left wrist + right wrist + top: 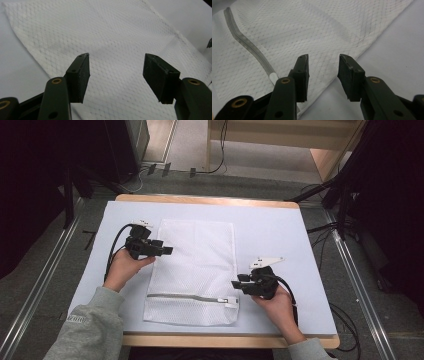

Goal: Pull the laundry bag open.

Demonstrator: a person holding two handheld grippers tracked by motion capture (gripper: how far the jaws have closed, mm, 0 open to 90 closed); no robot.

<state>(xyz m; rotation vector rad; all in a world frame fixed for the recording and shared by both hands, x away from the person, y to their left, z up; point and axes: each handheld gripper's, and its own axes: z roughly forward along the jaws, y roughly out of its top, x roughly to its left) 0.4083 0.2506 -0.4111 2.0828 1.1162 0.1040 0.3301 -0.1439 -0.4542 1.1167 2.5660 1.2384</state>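
Note:
A white mesh laundry bag (192, 270) lies flat in the middle of the table, its grey zipper (192, 297) running across the near end. My left gripper (169, 250) hovers at the bag's left edge, jaws wide open over the mesh (117, 45) with nothing between them. My right gripper (236, 282) sits at the bag's right edge near the zipper's end, jaws partly open and holding nothing. In the right gripper view the bag's edge (332, 32) and the zipper (244, 42) lie just beyond the open jaws (323, 75).
The light grey tabletop (280, 235) has a wooden rim (210, 200) at the far side. Black stands and cables (345, 195) flank the table on the floor. A person's grey sleeve (90, 325) comes in at the bottom left.

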